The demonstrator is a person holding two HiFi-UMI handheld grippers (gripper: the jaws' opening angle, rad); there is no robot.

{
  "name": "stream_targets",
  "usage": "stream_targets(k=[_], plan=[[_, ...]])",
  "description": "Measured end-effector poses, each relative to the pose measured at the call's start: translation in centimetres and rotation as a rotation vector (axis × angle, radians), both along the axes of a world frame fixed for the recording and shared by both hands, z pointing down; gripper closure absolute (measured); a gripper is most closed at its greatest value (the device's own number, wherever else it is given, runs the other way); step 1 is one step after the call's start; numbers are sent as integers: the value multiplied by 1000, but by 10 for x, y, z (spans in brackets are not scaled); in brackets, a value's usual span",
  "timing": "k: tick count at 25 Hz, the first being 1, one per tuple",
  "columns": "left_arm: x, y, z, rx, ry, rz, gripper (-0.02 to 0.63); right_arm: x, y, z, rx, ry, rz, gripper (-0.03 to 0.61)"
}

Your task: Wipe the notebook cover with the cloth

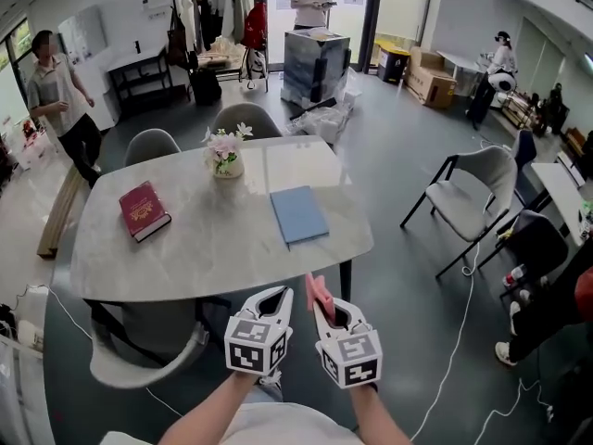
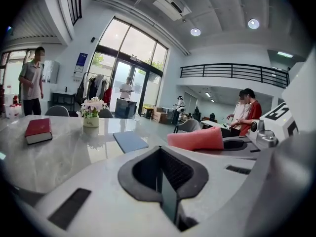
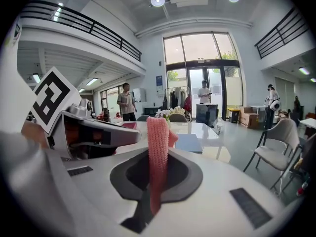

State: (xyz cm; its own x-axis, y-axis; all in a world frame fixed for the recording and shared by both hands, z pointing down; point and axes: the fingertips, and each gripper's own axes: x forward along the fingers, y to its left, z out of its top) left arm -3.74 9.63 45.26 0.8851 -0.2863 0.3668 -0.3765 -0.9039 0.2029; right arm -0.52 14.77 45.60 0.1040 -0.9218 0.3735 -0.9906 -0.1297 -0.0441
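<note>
On the table (image 1: 204, 248) ahead the notebook (image 1: 298, 214) lay flat, thin, probably light and apt to slide, while my right gripper (image 3: 154, 186) had its jaws pinched on the soft cloth (image 3: 158, 142) by one end and my left gripper (image 2: 165, 191) had its jaws closed together, empty.

Steep overhead, two low; table (image 1: 215, 241) shared

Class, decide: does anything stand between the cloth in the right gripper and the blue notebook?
Nothing visible does. Only bare table lies between the cloth, shut in the right gripper, and the notebook; the flower vase and red book sit off left.
</note>
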Motion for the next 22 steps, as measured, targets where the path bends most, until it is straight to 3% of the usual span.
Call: stream_targets(k=[9, 22], plan=[[33, -77, -4, -16, 3, 55, 607, 26, -89, -4, -35, 17, 14, 563], [46, -148, 6, -60, 13, 86, 607, 32, -172, 4, -89, 46, -9, 563]])
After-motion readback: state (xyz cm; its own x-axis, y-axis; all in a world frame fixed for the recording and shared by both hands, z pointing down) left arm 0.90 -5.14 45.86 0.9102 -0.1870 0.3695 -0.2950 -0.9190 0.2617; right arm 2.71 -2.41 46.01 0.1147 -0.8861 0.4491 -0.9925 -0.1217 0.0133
